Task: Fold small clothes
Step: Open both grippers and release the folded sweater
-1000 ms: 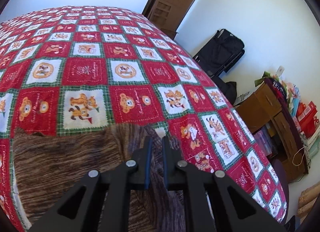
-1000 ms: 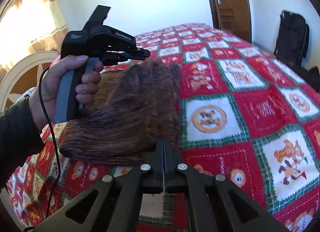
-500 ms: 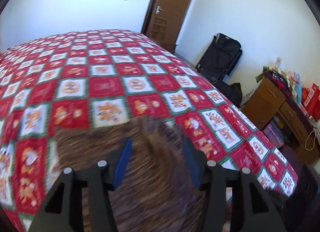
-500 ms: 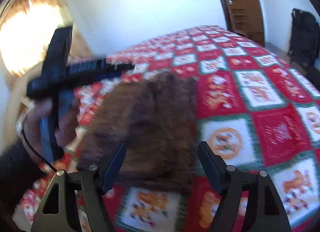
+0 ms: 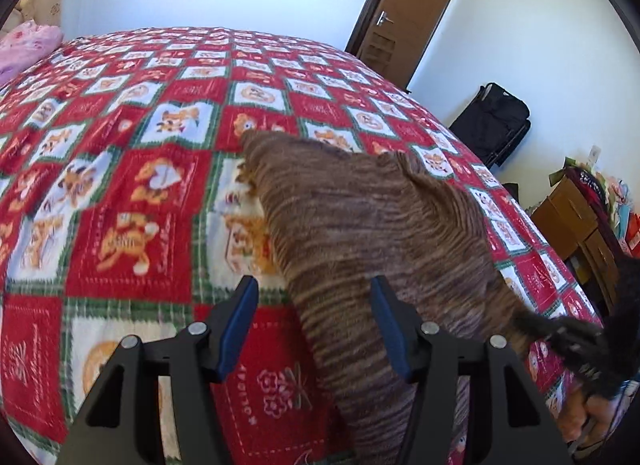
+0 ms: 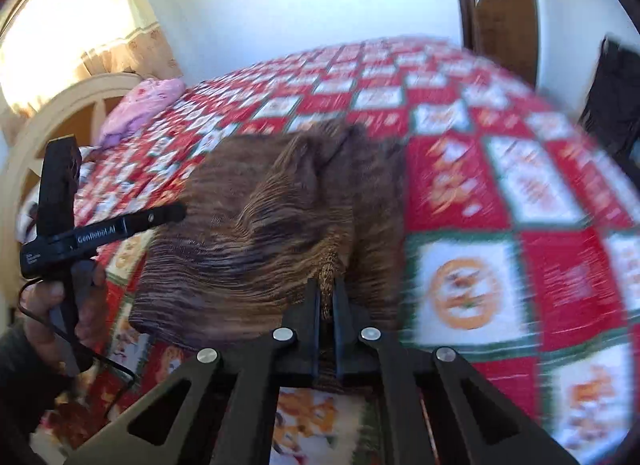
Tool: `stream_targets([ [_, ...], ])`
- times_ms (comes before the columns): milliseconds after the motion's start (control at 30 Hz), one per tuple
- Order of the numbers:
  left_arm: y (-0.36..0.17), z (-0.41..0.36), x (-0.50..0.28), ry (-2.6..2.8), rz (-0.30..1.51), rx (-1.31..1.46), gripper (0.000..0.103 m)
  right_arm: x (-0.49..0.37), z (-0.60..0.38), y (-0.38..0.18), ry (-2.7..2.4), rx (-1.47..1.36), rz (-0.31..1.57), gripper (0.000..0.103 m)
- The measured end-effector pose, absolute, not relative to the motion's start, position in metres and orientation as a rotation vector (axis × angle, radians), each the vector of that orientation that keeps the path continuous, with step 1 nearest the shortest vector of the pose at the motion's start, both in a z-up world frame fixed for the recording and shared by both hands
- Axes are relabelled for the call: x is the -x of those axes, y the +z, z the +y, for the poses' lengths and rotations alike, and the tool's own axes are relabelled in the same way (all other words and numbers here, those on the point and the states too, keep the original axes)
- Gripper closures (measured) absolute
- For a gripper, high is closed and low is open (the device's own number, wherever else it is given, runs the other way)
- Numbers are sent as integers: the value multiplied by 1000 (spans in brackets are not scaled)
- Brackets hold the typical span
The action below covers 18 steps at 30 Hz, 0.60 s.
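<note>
The brown garment (image 5: pixel 360 225) lies bunched on your bed (image 5: pixel 120 193), toward its near edge. Your right claw (image 6: pixel 327 297) pinches its near hem; your left claw (image 5: pixel 314 325), spread and just opening, straddles a fold without gripping.

Garment (image 5: pixel 372 225) lying on the bed (image 5: pixel 132 169).
It is stretching ahead of both claws; a pillow (image 6: pixel 140 105) is sitting far ahead-left of the right claw (image 6: pixel 328 301).
</note>
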<state>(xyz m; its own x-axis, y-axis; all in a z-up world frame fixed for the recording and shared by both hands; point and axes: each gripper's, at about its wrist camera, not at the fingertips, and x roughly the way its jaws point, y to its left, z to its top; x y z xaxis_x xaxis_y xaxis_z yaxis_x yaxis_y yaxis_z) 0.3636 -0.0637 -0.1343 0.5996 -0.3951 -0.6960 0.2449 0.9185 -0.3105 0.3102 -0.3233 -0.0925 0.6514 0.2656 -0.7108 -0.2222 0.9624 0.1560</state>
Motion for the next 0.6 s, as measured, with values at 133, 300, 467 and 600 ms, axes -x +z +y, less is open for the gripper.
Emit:
stream_targets([
  [133, -136, -71, -357, -396, 840, 176, 43, -309, -340, -103, 206, -58, 864, 99],
  [300, -144, -80, -351, -403, 832, 150, 37, -315, -344, -117, 209, -47, 916, 98],
  [467, -147, -80, -350, -424, 821, 146, 33, -330, -351, -92, 190, -51, 897, 40],
  [600, -152, -78, -351, -455, 830, 170, 30, -354, -342, -58, 258, -79, 816, 40],
])
